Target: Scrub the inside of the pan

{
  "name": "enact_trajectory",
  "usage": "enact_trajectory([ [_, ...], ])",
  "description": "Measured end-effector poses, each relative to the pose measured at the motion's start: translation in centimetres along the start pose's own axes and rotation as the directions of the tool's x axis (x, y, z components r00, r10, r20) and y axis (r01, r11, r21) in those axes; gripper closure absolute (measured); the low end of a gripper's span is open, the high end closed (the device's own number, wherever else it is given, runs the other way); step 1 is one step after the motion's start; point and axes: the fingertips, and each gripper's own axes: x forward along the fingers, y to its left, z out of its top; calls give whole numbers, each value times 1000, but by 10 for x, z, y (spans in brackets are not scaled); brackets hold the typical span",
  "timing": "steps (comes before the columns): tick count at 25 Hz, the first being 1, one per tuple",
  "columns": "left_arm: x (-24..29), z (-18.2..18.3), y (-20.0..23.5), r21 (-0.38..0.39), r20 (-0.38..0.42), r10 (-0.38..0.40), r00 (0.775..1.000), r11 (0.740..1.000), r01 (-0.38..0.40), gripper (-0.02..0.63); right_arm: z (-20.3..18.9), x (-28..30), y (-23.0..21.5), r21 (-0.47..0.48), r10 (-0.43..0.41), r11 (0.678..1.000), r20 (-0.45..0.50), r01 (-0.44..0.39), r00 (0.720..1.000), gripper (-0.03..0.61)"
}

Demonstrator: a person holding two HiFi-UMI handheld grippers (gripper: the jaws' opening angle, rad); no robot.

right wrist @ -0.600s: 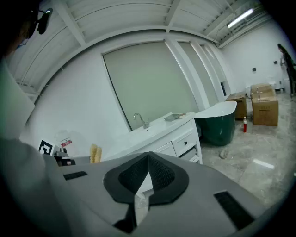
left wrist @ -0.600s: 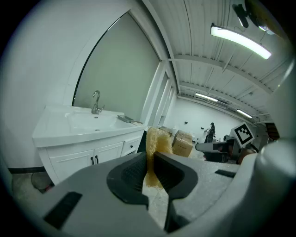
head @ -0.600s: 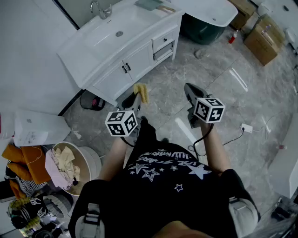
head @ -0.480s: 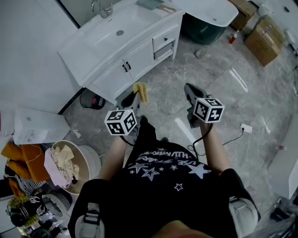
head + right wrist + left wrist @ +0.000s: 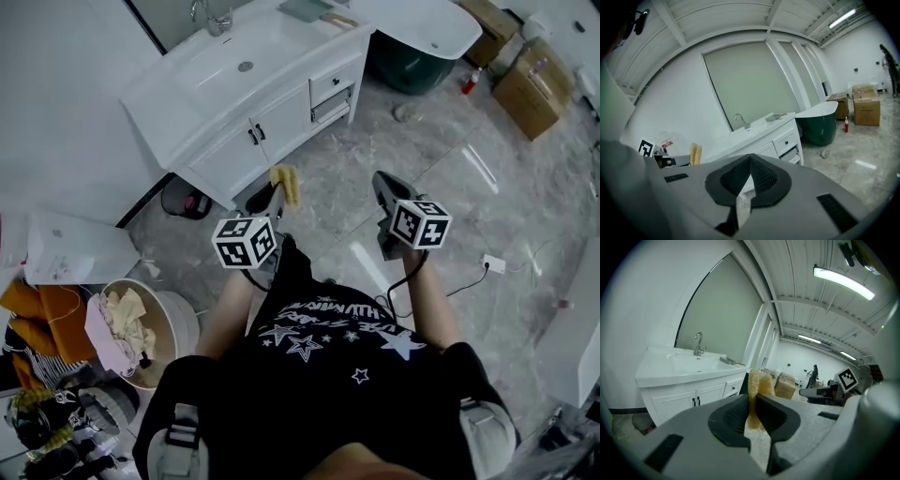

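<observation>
Right hand-held gripper (image 5: 750, 161), jaws together, faces vanity (image 5: 785, 140).

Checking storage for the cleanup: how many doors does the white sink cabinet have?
2: a door under the basin and a second door beside it; other sides are hidden.

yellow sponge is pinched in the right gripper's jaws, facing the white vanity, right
Not quite. The yellow sponge is pinched in the jaws of the left gripper, not the right one, facing the white vanity; the left gripper view shows it. The right gripper is shut with nothing in it.
</observation>
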Motion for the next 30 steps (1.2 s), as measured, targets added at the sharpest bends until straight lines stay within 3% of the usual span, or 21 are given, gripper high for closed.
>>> enact_trajectory([
  [7,-7,-1,-5,31,-6,3,1000,1000,-3,563,-1,-8,-6,-1,-7,1000,19,7,1000,571],
  [13,3,-7,14,14,-40,26,999,1000,-25,563,1,6,-10,29,26,999,37,-27,999,571],
  [24,93,17,55,-35,-56,-18,998,999,16,563,27,74,-51,-51,-59,997,-41,57,997,571],
  [30,150,59,88,-29,-54,-27,998,999,25,563,65,136,-72,-48,-78,996,-57,76,995,571],
])
